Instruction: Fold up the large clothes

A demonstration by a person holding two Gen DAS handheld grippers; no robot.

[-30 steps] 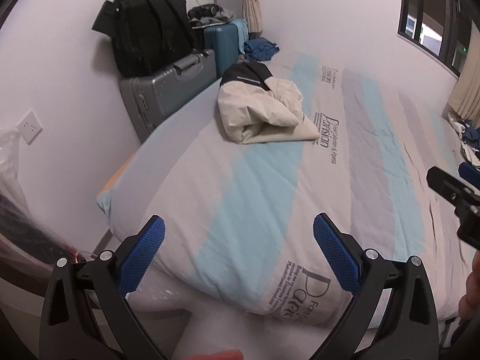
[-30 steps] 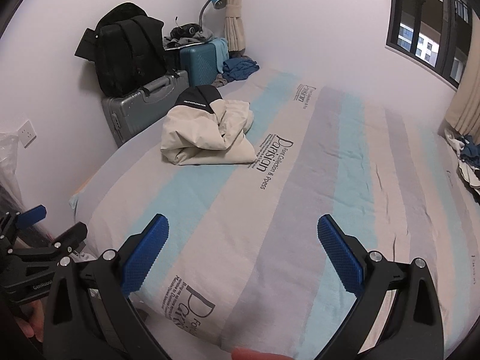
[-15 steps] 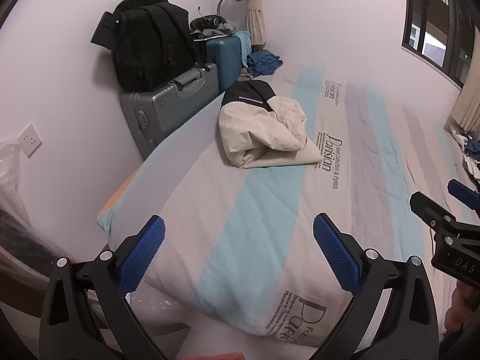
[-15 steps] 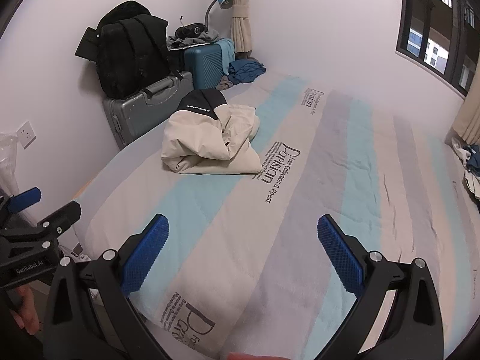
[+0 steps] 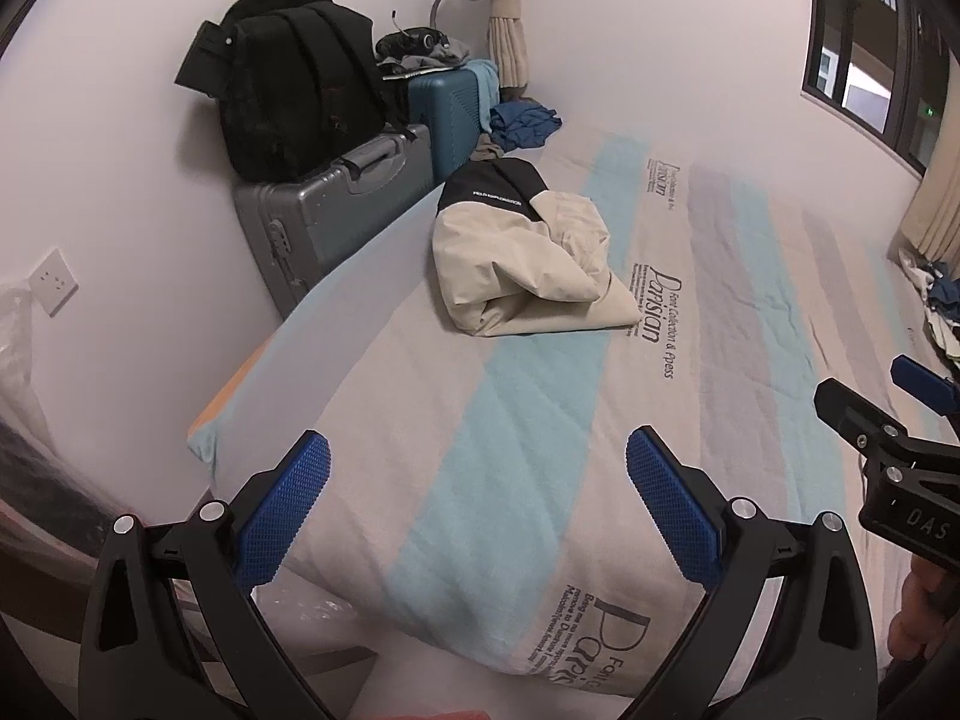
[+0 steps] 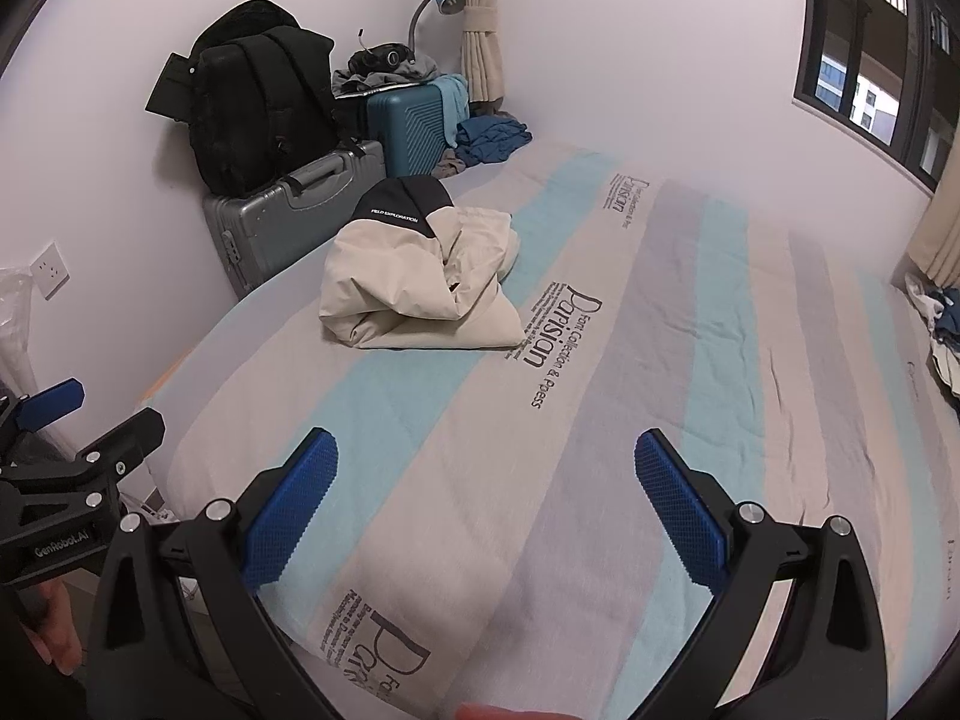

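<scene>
A cream jacket with a black hood [image 5: 516, 264] lies bunched on the far left part of the striped bed [image 5: 600, 432]; it also shows in the right wrist view [image 6: 414, 288]. My left gripper [image 5: 477, 504] is open and empty above the bed's near corner, well short of the jacket. My right gripper [image 6: 486, 504] is open and empty above the bed's near edge, to the right of the left one. The right gripper shows at the right edge of the left wrist view [image 5: 888, 444]. The left gripper shows at the left edge of the right wrist view [image 6: 66, 468].
A grey hard case [image 5: 336, 210] with a black backpack [image 5: 288, 66] on it and a blue suitcase [image 5: 450, 102] stand against the wall left of the bed. Blue clothes [image 5: 522, 123] lie by the curtain. More clothes [image 6: 942, 324] pile at the bed's right edge.
Both grippers have moved forward and a little up over the bed's near edge, so the jacket looks nearer. Both stay open and empty.
</scene>
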